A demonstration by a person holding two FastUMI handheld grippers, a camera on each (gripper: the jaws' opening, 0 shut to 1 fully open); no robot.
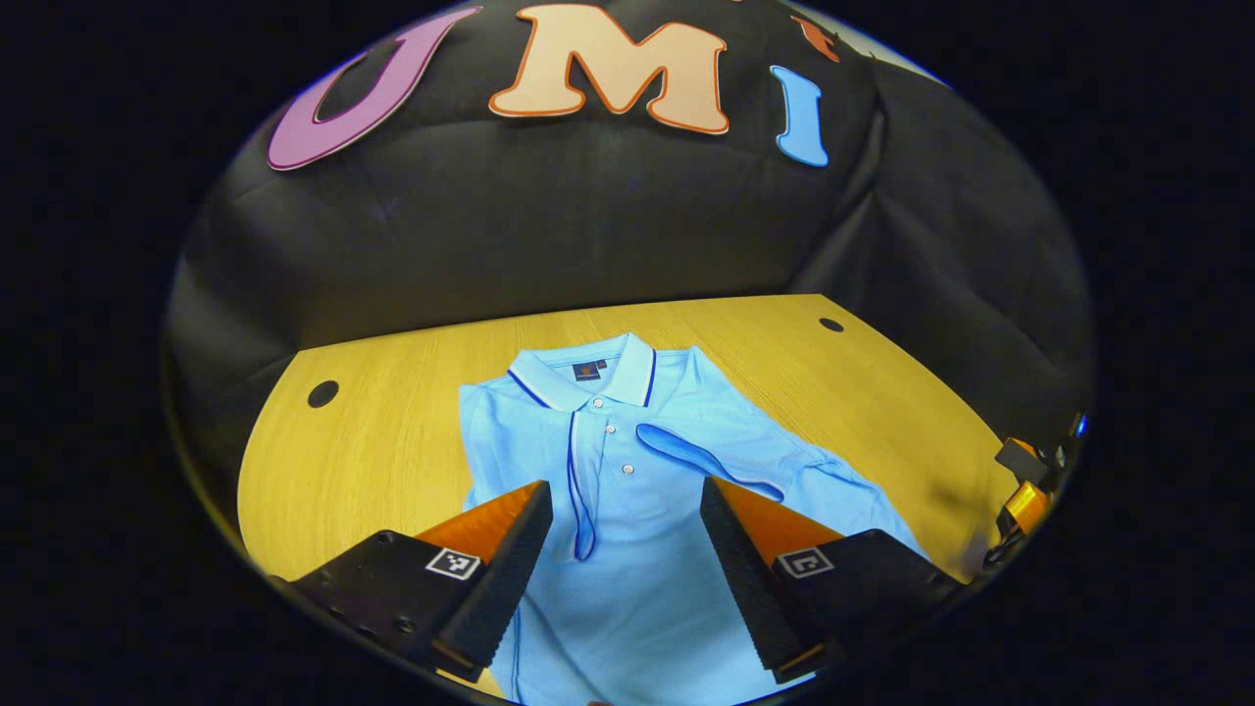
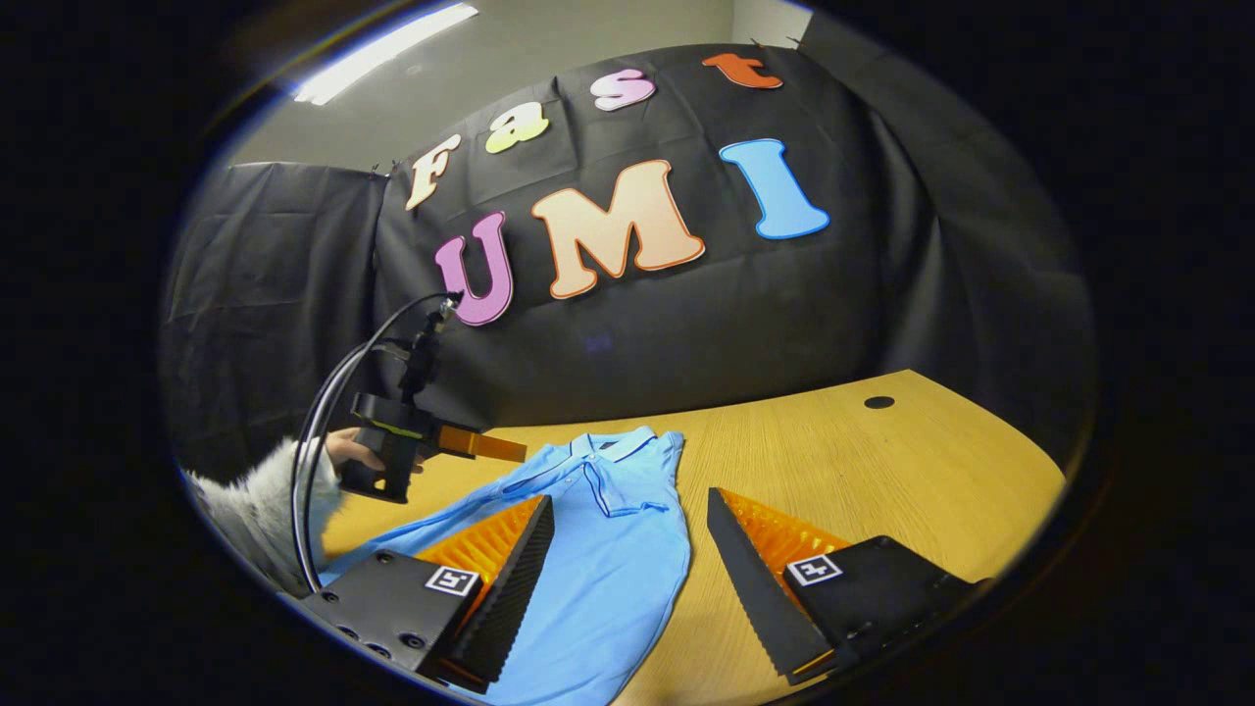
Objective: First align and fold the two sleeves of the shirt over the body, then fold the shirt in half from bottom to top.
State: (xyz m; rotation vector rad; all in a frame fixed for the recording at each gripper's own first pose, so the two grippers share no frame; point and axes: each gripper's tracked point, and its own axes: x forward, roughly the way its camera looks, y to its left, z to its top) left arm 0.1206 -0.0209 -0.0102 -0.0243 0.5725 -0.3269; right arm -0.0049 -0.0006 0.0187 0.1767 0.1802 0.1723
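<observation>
- Sky-blue cotton spreads across a pale wooden table [image 1: 392, 431] as a short-sleeved polo shirt [image 1: 627, 549] lies face up, collar [image 1: 588, 378] toward the black cloth wall.
- Both sleeves appear already turned in over the chest: one lies beside the button placket [image 1: 578, 490], the other [image 1: 706, 456] crosses from the far shoulder.
- Left gripper [image 1: 627, 529] hangs above the shirt's middle, jaws spread wide and holding nothing.
- Right gripper [image 2: 627, 549] hovers over the shirt's outer edge and the bare wood beside it, jaws likewise wide apart and empty.
- Seen from the right gripper view, a hand [image 2: 348, 451] in a fuzzy pale sleeve [image 2: 260, 510] carries the left gripper above the garment.
- Judged from this, the sleeve folds look done and the bottom-to-top fold comes next.
- Done well, each gripper would pinch one hem corner, catching both fabric layers, then lift together and carry the hem level to the collar so the tucked sleeves stay put and the side edges line up.
</observation>
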